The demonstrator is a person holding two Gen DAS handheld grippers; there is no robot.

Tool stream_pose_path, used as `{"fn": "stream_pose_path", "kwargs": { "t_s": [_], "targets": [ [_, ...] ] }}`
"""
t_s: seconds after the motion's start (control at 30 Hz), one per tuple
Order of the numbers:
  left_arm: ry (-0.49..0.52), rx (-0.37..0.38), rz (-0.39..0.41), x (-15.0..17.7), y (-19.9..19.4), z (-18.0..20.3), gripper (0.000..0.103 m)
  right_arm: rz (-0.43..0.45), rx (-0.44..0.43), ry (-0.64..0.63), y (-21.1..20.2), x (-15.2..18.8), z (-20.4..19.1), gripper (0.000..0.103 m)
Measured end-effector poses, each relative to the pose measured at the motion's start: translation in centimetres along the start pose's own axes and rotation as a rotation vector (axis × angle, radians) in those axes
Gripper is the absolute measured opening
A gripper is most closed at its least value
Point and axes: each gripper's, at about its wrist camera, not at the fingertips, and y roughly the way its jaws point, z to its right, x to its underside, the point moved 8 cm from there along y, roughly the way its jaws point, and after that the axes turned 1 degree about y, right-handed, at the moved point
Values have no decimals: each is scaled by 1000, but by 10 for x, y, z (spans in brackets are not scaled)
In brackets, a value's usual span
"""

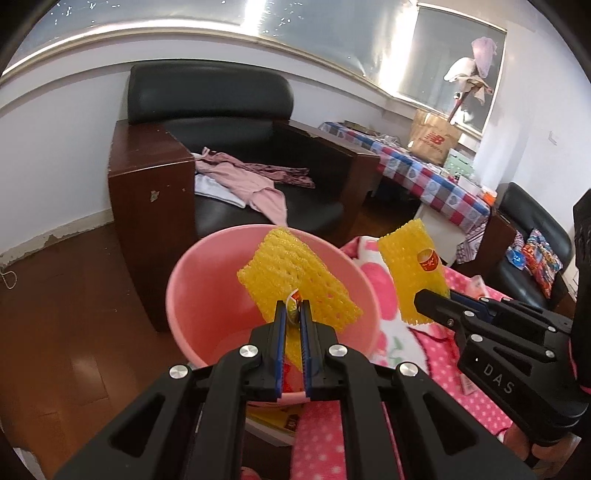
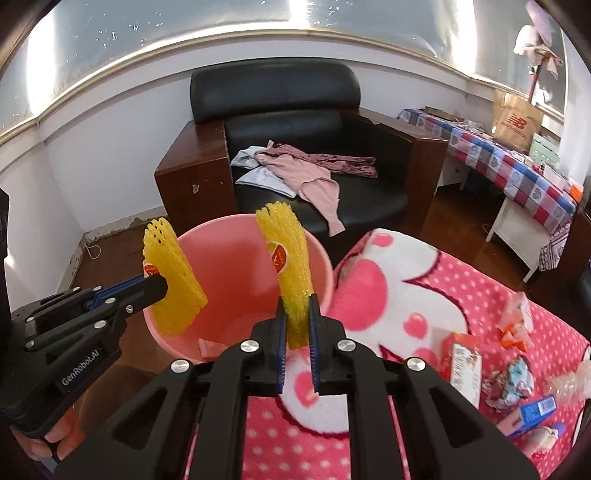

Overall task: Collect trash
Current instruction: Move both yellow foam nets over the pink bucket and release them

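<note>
Trash mid-collection: left gripper [image 1: 294, 314] and right gripper [image 2: 298, 310] jaws each clamp a yellow foam net [image 1: 295, 277] [image 2: 288, 258] over the pink bucket [image 1: 192, 288], frame centre. Wrappers and boxes [image 2: 517, 373] at lower right on the pink blanket [image 2: 424, 295] remain, so most looks undone.

1. Both views are brightly and evenly lit. Ceiling light streaks [image 1: 255, 16] burn out to white glare at the top.
2. The glossy wood floor [image 1: 74, 314] carries soft pale reflections at near left.
3. Fisheye distortion bends the wall molding [image 2: 221, 38] into an arc, and black vignette fills the corners.
4. The near black fingers [image 2: 282, 332] are sharp; far objects at right look softer, and shadows are faint.
</note>
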Motion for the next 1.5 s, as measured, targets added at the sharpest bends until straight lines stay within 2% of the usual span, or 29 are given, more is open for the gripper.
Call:
{"fn": "stream_pose_path", "kwargs": {
  "t_s": [0.67,1.1,1.3,1.37,1.43,1.5],
  "targets": [
    [15,-68,-101,13,49,-37,7,-130,-38,3,67,5,-31,11],
    [6,-69,-123,17,57,-41,9,-157,-16,10,77,8,-31,11],
    [-3,-82,-124,20,55,-42,17,-163,-21,23,77,9,-30,11],
    [-4,-79,-122,21,54,-42,24,-163,-25,28,77,8,-30,17],
    [-8,-75,-118,20,52,-42,33,-158,-37,36,75,8,-29,32],
    [-10,-77,-110,19,49,-43,35,-149,-38,37,73,6,-29,33]
  ]
}}
